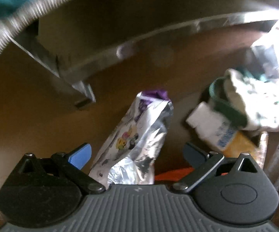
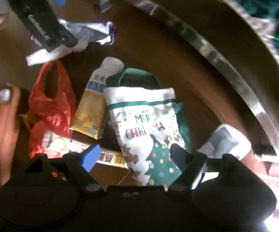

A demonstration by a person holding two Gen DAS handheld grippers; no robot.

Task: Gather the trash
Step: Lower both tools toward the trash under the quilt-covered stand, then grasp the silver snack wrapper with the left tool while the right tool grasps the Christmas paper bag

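Left gripper (image 1: 137,154) is spread wide, silver foil wrapper (image 1: 137,141) loose between its fingers, pointing to 12. Right gripper (image 2: 133,156) gapes too, over the Christmas bag (image 2: 149,127); yellow carton (image 2: 93,106) at 11, red plastic bag (image 2: 50,108) at 10.

Silver wrapper (image 1: 137,141) runs hidden behind the left gripper (image 1: 137,154) body at six o'clock; the Christmas bag (image 2: 151,127) lettering is smeared; a hand (image 2: 0,127) is cropped at nine o'clock
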